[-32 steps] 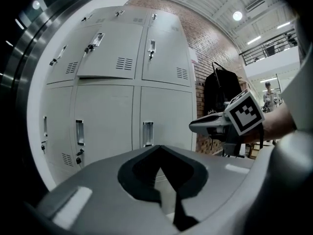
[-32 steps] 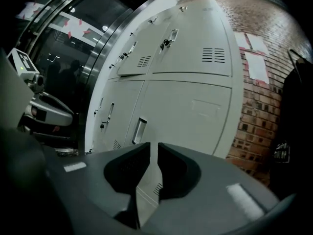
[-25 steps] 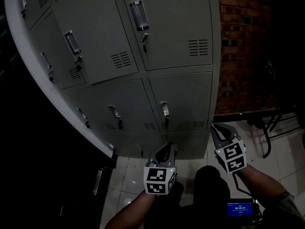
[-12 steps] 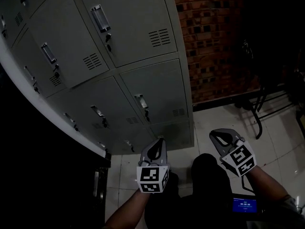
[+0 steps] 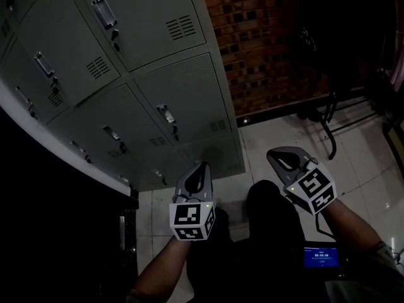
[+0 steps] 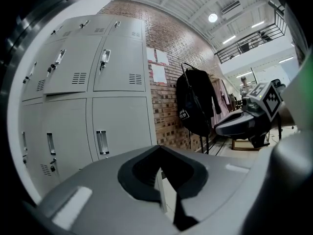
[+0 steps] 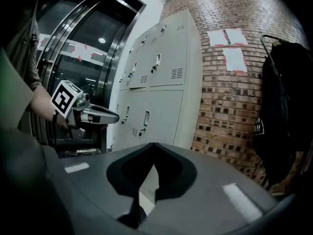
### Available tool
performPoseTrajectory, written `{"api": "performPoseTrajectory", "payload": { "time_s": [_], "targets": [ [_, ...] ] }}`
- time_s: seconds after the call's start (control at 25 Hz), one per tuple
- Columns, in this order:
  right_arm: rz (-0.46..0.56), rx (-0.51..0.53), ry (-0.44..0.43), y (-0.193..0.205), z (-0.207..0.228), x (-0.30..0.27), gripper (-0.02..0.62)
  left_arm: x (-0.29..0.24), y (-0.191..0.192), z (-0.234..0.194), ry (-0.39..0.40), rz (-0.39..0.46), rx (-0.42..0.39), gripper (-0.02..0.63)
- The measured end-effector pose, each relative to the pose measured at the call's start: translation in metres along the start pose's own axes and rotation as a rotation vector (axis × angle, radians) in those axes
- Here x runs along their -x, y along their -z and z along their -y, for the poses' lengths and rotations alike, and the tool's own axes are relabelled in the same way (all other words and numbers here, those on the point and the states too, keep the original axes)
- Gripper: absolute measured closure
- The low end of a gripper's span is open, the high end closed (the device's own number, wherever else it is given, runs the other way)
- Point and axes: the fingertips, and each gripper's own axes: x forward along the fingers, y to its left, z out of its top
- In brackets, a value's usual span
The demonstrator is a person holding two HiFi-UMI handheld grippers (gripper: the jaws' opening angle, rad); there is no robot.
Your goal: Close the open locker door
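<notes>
- Locker door (image 5: 189, 96): one of the grey doors in the bank of lockers (image 5: 95, 49) that fills the upper left of our head view. Every door we see there lies flush with the cabinet front, handles and vent slots facing out. We cannot tell any of them to be ajar.
- Brick wall (image 5: 265, 49): red brick runs across the top centre and meets the right edge of the bank. In the right gripper view, two pale paper sheets (image 7: 230, 48) hang on it at the upper right.
- Tiled floor (image 5: 366, 163): pale, glossy tiles spread over the lower right, below the brick and the grey cabinets.
- Black garment (image 6: 193, 102): it hangs from a rack at the centre of the left gripper view, just beside the brick.
- Left gripper (image 5: 202, 166): we hold it at lower centre, its tip aimed up toward the lowest doors but apart from them. Its jaws are clenched together with nothing between them.
- Right gripper (image 5: 273, 154): it hangs to the right of the other, over the tiles and well apart from the cabinets. Its jaws are likewise pressed together and empty.
- Small screen (image 5: 320, 255): a blue-lit display glows near the lower right edge, below our right forearm.
</notes>
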Motion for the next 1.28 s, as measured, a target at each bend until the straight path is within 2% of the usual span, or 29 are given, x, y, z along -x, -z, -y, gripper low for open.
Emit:
{"api": "performPoseTrajectory", "payload": {
  "time_s": [1.28],
  "targets": [
    [-0.018,-0.022,-0.004,0.018,0.003,-0.011,0.589,-0.009,0.022,-0.014,-0.014,-0.035,0.023,0.604]
  ]
}}
